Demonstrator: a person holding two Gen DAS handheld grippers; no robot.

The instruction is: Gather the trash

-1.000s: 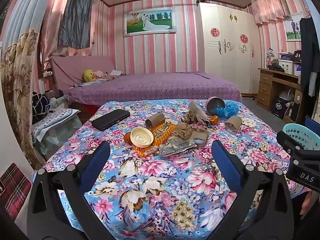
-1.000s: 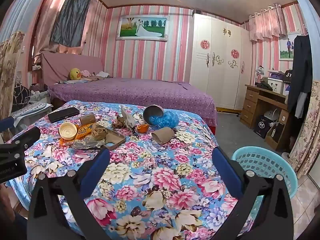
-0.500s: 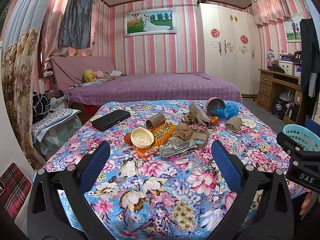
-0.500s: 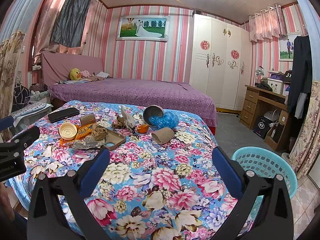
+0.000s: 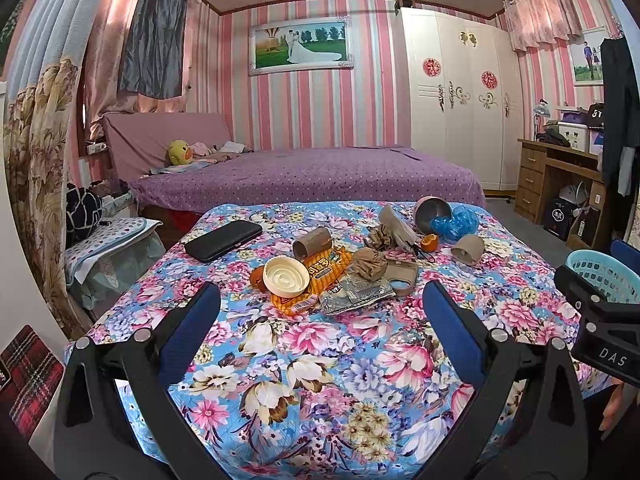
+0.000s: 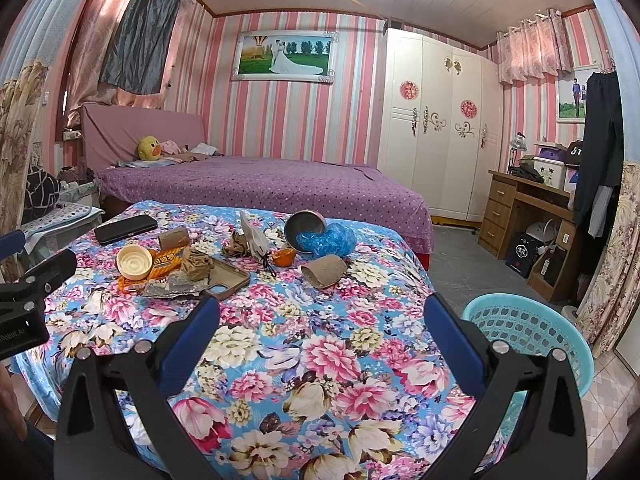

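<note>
Trash pile (image 5: 336, 268) lies mid-table on the floral tablecloth (image 5: 320, 360), far of both claws, untouched. Cream lid (image 5: 286, 276) sits at the pile's left, cardboard tube (image 6: 324, 271) at its right. Left gripper (image 5: 320, 316) wide, empty. Right gripper (image 6: 320, 320) wide, empty. Turquoise basket (image 6: 524, 328) stands right of the table.

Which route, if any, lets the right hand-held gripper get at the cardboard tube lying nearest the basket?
Probably yes. The right hand-held gripper is open, and only bare floral cloth lies between it and the cardboard tube. The tube sits apart from the other litter, at the pile's basket side.
</note>
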